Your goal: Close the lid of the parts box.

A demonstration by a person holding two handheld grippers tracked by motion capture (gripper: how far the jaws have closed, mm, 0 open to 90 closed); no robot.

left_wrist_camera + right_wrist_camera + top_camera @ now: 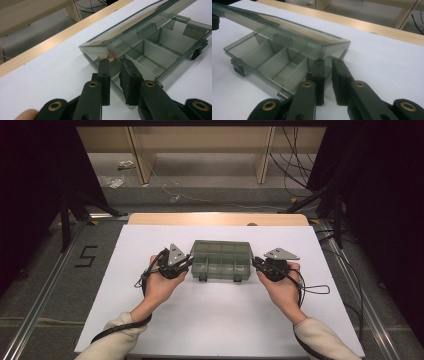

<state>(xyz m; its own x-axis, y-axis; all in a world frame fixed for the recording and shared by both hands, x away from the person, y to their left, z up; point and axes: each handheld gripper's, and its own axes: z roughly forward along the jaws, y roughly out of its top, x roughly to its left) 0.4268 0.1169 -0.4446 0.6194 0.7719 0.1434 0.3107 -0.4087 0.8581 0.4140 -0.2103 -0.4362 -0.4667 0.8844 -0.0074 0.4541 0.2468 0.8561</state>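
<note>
A smoky-grey see-through compartment box (pixel 221 262) sits mid-table on the white sheet, its two latches facing the person. Its lid (pixel 140 22) is raised partway over the empty dividers (pixel 160 47). My left gripper (pixel 187 265) is at the box's left end, its jaws (pixel 113 62) a narrow gap apart astride the end wall, just under the lid's corner. My right gripper (pixel 256 264) mirrors it at the right end, where its jaws (pixel 327 61) stand slightly apart over the end wall below the lid (pixel 287 27). A small orange speck (pixel 111 58) shows near the left tips.
The white sheet (pixel 220 320) reaches the near edge, and a wooden table edge (pixel 215 218) runs along the far side. Beyond stand shelf legs (pixel 263 160), floor cables (pixel 292 175) and dark stand legs (pixel 80 207). A loop of gripper cable (pixel 315 290) lies to the right.
</note>
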